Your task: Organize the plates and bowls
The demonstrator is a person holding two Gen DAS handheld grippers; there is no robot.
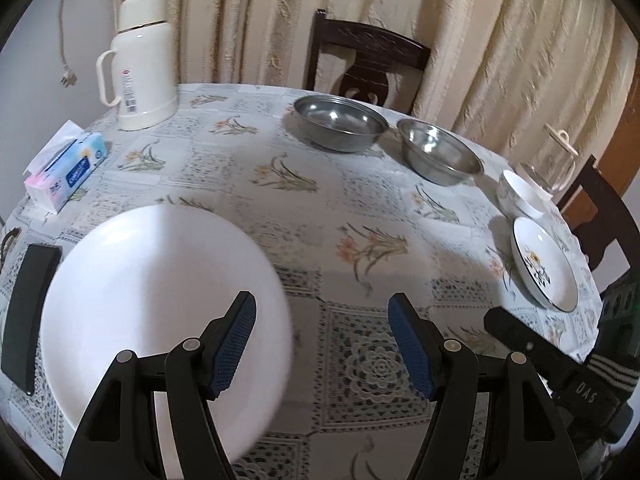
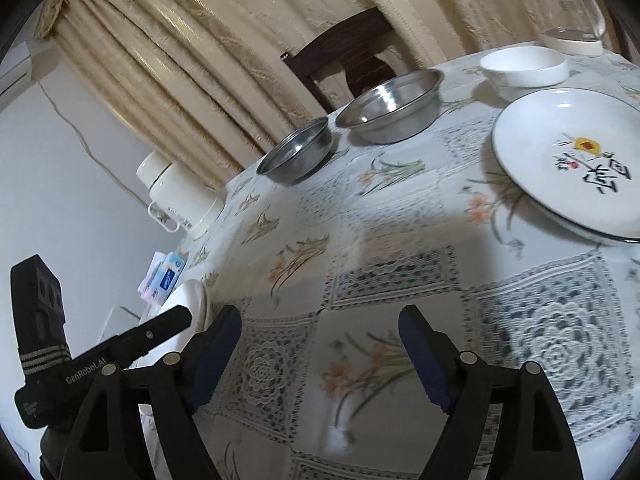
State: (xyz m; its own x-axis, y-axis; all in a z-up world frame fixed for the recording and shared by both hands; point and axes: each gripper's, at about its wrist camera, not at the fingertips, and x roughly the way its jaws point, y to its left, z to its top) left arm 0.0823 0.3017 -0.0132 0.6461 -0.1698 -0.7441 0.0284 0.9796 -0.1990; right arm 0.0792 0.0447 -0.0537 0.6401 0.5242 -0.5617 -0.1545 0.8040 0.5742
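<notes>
From the left wrist camera, the left gripper [image 1: 322, 344] has its jaws spread wide and empty above the floral lace-patterned tablecloth [image 1: 360, 208]. A plain white round plate [image 1: 160, 304] lies just under and beside its left finger; whether they touch cannot be told. Farther off are two round stainless steel bowls [image 1: 340, 122] side by side, one small white ceramic bowl [image 1: 520, 194], and one white dark-rimmed plate with a printed motif [image 1: 544, 264] far right. One cream thermos jug [image 1: 138, 64], one tissue pack [image 1: 66, 170] and one flat black object [image 1: 26, 312] are at the left. The right gripper [image 1: 560, 364] juts in low on the right.

From the right wrist camera, the right gripper [image 2: 320, 354] is tilted, jaws wide and empty, over bare cloth. The printed plate sits ahead to its right, well apart, the white bowl behind it, both steel bowls farther back centre. The left gripper shows at lower left over the plain plate's edge.
</notes>
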